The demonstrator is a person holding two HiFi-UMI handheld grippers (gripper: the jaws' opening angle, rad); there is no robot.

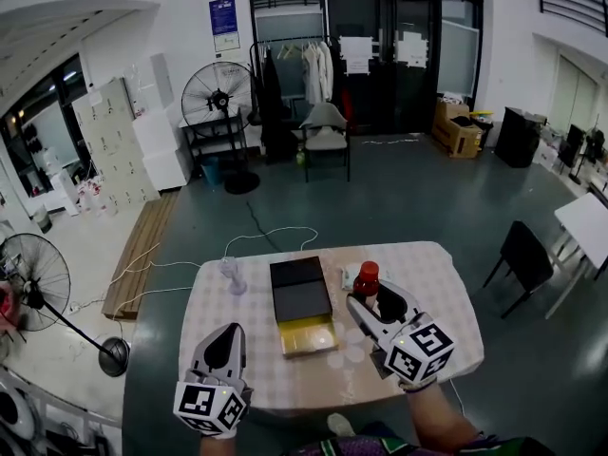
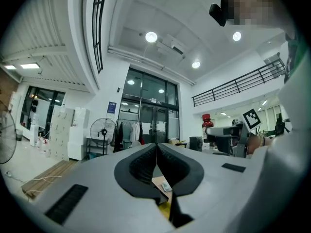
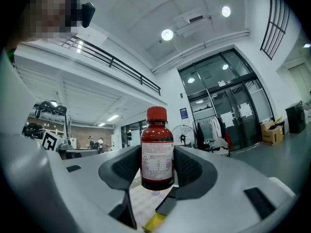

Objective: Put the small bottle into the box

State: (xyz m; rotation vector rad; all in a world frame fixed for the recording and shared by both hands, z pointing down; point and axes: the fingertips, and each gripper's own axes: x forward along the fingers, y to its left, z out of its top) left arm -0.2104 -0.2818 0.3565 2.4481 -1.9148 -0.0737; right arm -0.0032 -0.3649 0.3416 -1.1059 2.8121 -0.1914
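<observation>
— While that small dark-red bottle with a red cap and white label (image 3: 157, 152) sits between jaws, which step would you call this?

— The carry, by my reading: gripped, not yet in the flat black rectangular box (image 1: 302, 293). Take it from the nearest thing. The left gripper (image 1: 228, 335) hangs over the near edge of the checked-cloth table (image 1: 432, 288), at about seven o'clock from the box. In its own view its jaws meet along one line with nothing between them.

— And the other one?

— The right gripper (image 1: 372, 302) is at about four o'clock from the box. Its jaws are parted just the bottle's width and press on both sides of it. The bottle stands upright, and its base looks clear of the cloth, though I can't be sure.

— Where is it against the box?

— In the head view the bottle (image 1: 366, 278) is just beside the box, at three o'clock from it, not over it. The gold-coloured near end (image 1: 307, 338) of the box looks like the open part. Whether that is a tray or a lining I cannot tell.

— So the next move?

— Swing towards nine o'clock until the bottle is above the opening and lower it. The box looks shallow, so the bottle likely has to be tipped flat before the jaws part. A clear stemmed glass (image 1: 231, 274), farther off at ten o'clock, is well apart from that path.
</observation>
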